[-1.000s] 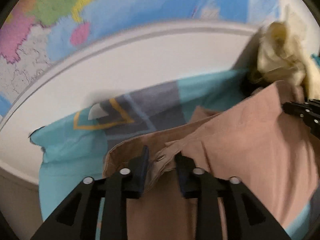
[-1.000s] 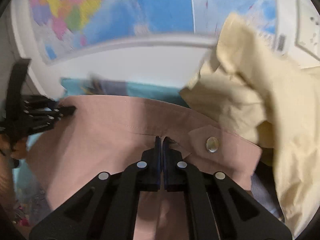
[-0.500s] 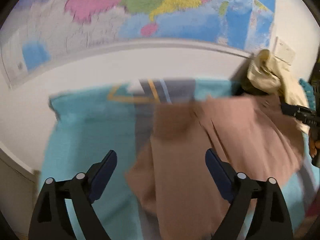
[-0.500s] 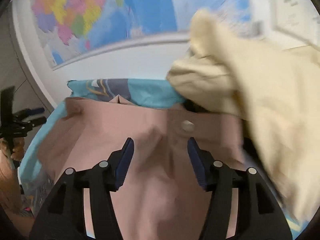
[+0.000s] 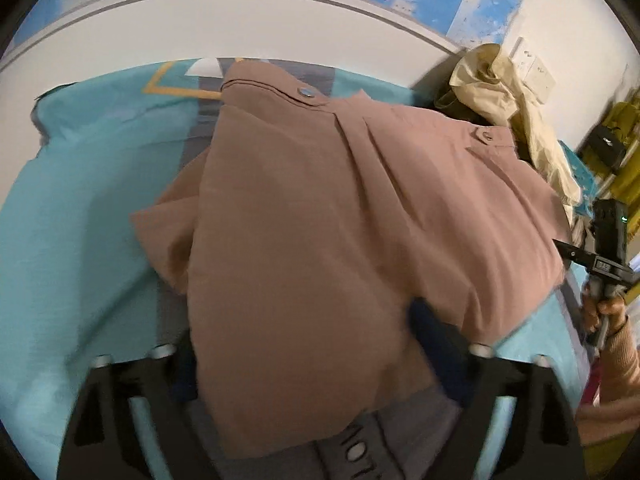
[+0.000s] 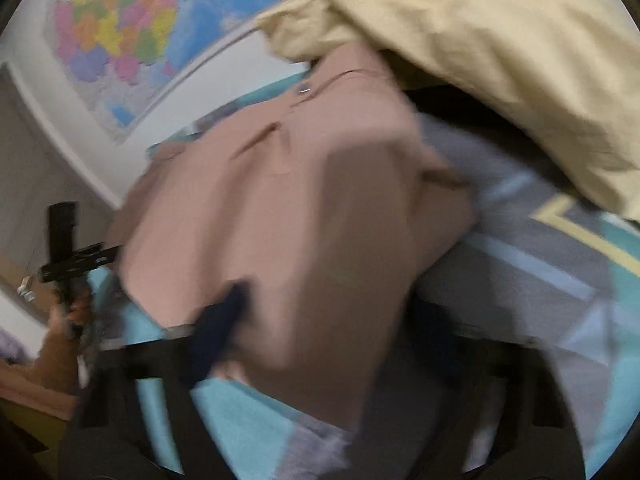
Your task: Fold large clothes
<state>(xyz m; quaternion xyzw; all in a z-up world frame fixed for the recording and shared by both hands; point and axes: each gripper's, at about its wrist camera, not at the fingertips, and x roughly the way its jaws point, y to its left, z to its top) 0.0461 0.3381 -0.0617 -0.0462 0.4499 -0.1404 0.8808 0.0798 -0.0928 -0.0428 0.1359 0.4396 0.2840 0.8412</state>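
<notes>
**Item: dusty-pink garment, laid flat for folding, near hem being taken up**

Landmark: the turquoise-and-grey bedsheet (image 5: 80,208), on which all places below are reckoned.

Garment: pink pleated garment (image 5: 320,208) with a buttoned waistband; two metal snaps show, one at the sheet's far edge (image 5: 306,92). It lies spread on the middle of the sheet, waistband to the far side by the white headboard (image 5: 240,20), loose hem to the near side. A cream jacket (image 5: 516,120) is heaped at the sheet's far right corner, touching or overlapping the waistband end there; which, cannot be told.

Left gripper (image 5: 316,364): at the sheet's near edge, jaws closing, the hem draped between and over them; pads not yet pressing, so it holds nothing.

Right gripper (image 6: 320,320): at the near edge further right, jaws closing astride the hem; picture blurred, right finger hidden, no grip visible.

Handling note (judgement): the step in hand looks like pinching the near hem at two points. Both pinches should take every layer, sit level with each other, and stay clear of the sheet beneath. The soft cloth will sag between the grips; keep it taut and avoid snagging the cream jacket
</notes>
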